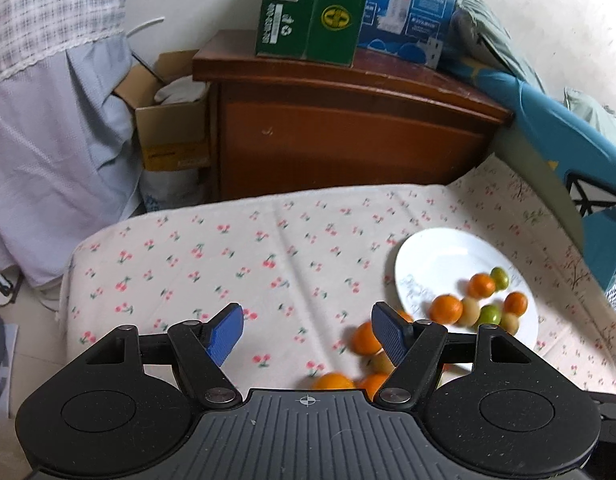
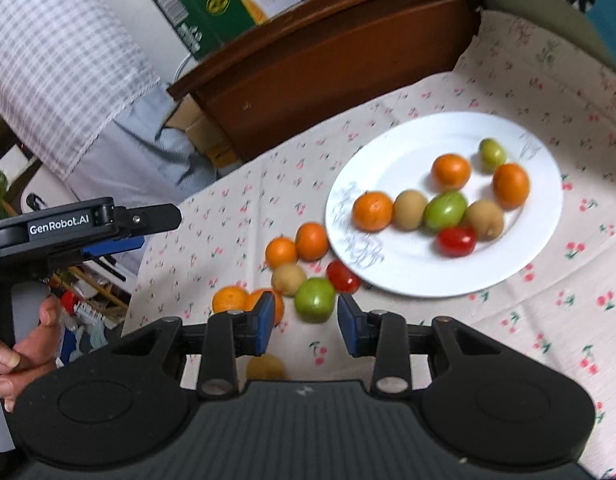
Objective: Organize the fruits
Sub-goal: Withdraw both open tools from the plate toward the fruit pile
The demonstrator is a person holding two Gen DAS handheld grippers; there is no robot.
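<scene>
Both grippers are over the cloth (image 2: 508,320) and neither one holds any fruit. My right gripper (image 2: 305,322) has its blue pads a little way apart, with nothing between them. A green fruit (image 2: 315,299) sits on the cloth just past its tips. One brownish fruit (image 2: 265,367) peeks out under it, closest of all.

Next to the green one is a little bunch still on the cloth: two oranges (image 2: 247,300) on the left, a brown fruit (image 2: 288,278), a red tomato (image 2: 343,277), and two more oranges (image 2: 296,246) just beside the plate. So about eight fruits are still waiting, I think.

Over on the left, a hand (image 2: 25,344) grips the handle of the left gripper (image 1: 305,334). Its pads stand wide apart and empty, and it hangs above the cloth near the loose oranges.

Farther back is the white plate (image 2: 388,152). It already has eight fruits on it: three oranges, two green ones, two brown ones and one red tomato. They sit close together toward the right half.

So the job looks about half done. The green fruit by the right gripper seems the easiest one to grab next.

Behind it all stands a brown cabinet (image 1: 348,136).
</scene>
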